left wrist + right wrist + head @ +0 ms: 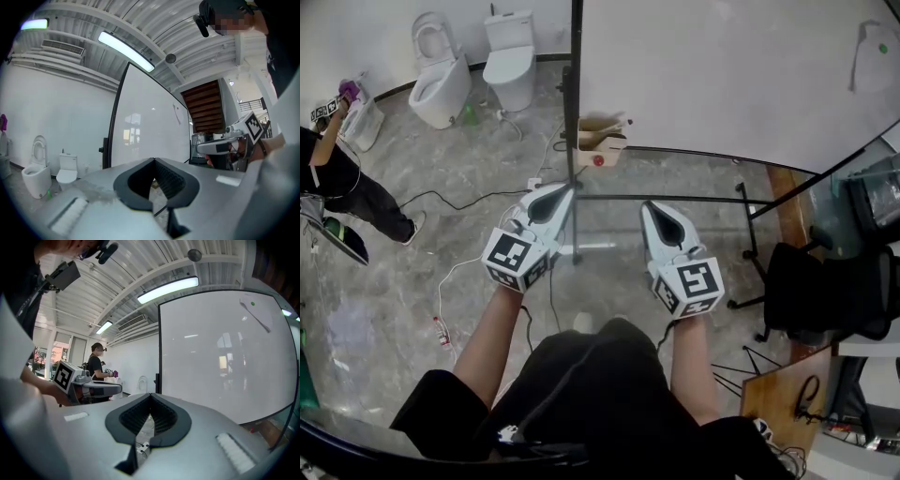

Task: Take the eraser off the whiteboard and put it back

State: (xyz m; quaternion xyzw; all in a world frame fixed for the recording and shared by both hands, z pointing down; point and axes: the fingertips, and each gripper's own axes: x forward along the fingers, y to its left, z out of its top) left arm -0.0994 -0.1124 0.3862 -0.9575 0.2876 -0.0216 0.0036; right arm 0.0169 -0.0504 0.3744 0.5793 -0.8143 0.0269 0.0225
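Note:
A large whiteboard on a black frame stands ahead of me. High on its right side sits a pale flat object with a green dot, apparently the eraser; it also shows in the right gripper view and, small, in the left gripper view. My left gripper and right gripper are held side by side, pointing level at the board and well short of it. Both are shut with nothing between their tips, as the left gripper and right gripper show in their own views.
Two white toilets stand at the back left. A person in black works at the far left. A cardboard box sits by the board's post. Cables cross the floor. A black chair and wooden desk are at right.

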